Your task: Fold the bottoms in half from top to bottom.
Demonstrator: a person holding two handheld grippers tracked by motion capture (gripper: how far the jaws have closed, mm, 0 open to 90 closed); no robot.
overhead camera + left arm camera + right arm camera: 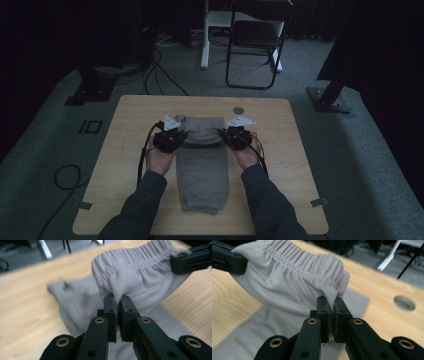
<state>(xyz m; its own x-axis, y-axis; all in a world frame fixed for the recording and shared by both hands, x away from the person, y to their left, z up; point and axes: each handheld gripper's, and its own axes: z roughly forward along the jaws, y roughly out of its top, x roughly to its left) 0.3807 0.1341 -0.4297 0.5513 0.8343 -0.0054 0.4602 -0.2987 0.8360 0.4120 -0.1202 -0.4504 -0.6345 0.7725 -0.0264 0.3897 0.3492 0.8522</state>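
**Between the two claws: the waistband, held across**

Between the left gripper (pixel 172 137) and the right gripper (pixel 231 136) the grey trousers (pixel 202 172) are stretched by the waistband (pixel 135 258). Each claw is pinched on one corner (cloth between the jaws). The legs are laid toward the person, along the table (pixel 125 150).

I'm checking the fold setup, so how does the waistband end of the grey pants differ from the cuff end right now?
The waistband end is pinched and lifted off the table, gathered and ruffled; the cuff end lies flat on the wood. The waistband end sits farther from the person, between the left gripper and right gripper; the cuff end lies near, untouched. Both are the same grey cloth.
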